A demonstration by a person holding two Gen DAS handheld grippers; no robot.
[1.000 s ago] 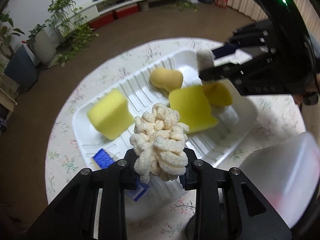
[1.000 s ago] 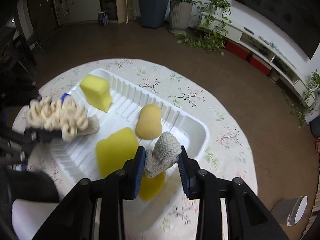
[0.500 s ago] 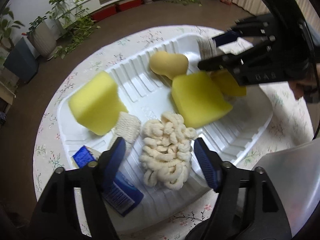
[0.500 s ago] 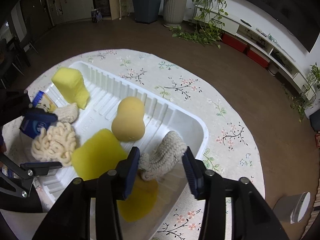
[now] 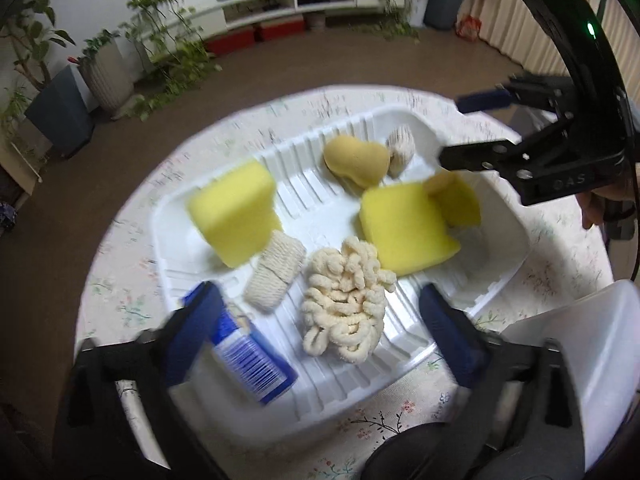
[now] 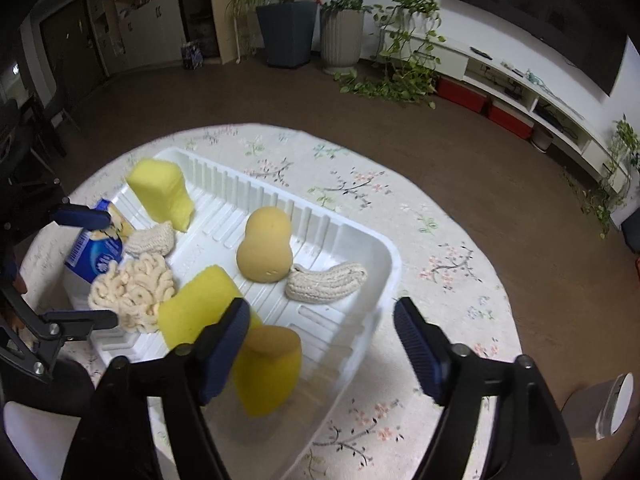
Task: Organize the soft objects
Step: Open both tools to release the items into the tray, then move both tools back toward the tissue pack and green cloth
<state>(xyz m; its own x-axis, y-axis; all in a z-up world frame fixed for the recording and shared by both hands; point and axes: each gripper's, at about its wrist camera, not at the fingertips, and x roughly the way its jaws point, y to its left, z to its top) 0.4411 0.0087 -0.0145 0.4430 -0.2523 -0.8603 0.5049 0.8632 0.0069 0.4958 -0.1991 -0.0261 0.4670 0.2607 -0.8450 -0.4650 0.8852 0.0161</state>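
Both loads have dropped into the white tray (image 6: 384, 256): the looped noodle sponge (image 5: 344, 304) below the left gripper (image 5: 316, 328), the knitted scrubber (image 6: 326, 282) beside the gourd-shaped sponge (image 6: 264, 246). The right gripper (image 6: 322, 340) is empty too; both sets of jaws are opening. Yellow sponges and a blue packet (image 5: 250, 354) share the tray on the floral counter (image 6: 440, 248); the left view is blurred.

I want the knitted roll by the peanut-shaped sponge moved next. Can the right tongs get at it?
Probably yes. The knitted roll lies free in the white tray, just ahead of the right tongs, whose jaws are opening with nothing between them.
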